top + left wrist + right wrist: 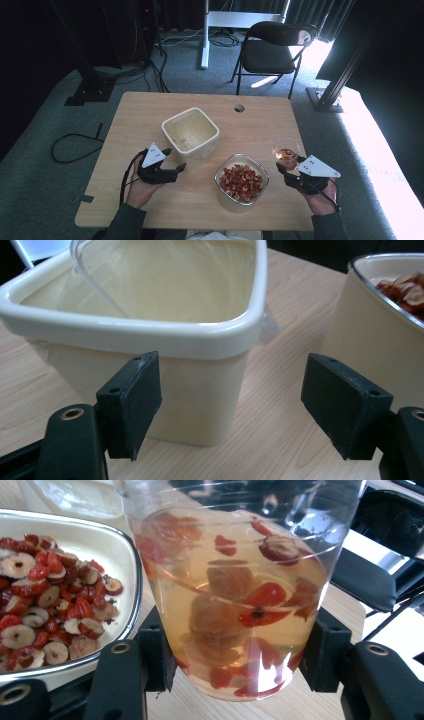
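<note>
A clear cup (235,595) of amber liquid with red date slices stands on the wooden table (150,115) at the right, also seen as the cup (286,151) in the high view. My right gripper (240,652) has a pad pressed on each side of its base, shut on it; from above the right gripper (289,163) sits just behind the cup. A cream bowl (242,182) of sliced red dates lies to its left. My left gripper (232,390) is open, its jaws wide apart, facing a corner of an empty cream square container (150,330); from above the left gripper (175,159) is beside that container (190,131).
A clear plastic piece (95,275) leans inside the square container. The bowl's wall (370,340) is close on the left gripper's right. A cable hole (239,108) is near the table's far edge. A black folding chair (277,47) stands beyond, with cables (75,147) on the floor.
</note>
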`<state>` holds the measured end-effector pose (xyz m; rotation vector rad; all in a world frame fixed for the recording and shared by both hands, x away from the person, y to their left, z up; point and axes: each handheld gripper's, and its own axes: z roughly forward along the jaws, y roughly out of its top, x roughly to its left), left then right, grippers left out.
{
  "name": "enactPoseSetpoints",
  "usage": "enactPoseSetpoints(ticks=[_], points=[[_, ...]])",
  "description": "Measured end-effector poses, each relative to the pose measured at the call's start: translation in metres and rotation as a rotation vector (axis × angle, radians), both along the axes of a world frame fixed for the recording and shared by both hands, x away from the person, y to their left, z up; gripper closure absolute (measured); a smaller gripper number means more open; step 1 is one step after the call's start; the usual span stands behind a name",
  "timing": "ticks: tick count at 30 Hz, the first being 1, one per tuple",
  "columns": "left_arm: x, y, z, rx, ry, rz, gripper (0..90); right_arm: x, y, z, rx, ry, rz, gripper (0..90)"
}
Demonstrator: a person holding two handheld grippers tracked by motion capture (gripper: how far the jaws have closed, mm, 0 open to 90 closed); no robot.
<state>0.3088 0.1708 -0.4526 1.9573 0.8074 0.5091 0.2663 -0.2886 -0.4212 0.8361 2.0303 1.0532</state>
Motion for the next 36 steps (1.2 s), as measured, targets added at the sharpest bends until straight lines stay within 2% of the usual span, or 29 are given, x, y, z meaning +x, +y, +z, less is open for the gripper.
enactPoseSetpoints(ticks=[19, 21, 27, 32, 36], points=[[0.004, 0.007, -0.011, -0.007, 0.027, 0.025, 24.8, -0.007, 0.021, 0.001, -0.229, -0.065, 0.007, 42.4], [0.004, 0.007, -0.012, -0.008, 0.028, 0.025, 24.8, -0.007, 0.022, 0.001, -0.24, -0.068, 0.007, 42.4], [0.005, 0.007, -0.012, -0.007, 0.03, 0.027, 24.8, -0.008, 0.027, 0.002, -0.342, -0.094, 0.006, 42.4], [0.005, 0.007, -0.013, -0.009, 0.033, 0.029, 24.8, -0.009, 0.029, 0.004, -0.406, -0.109, 0.002, 42.4], [0.006, 0.007, -0.013, -0.008, 0.034, 0.028, 24.8, -0.009, 0.031, 0.006, -0.435, -0.118, -0.001, 42.5]])
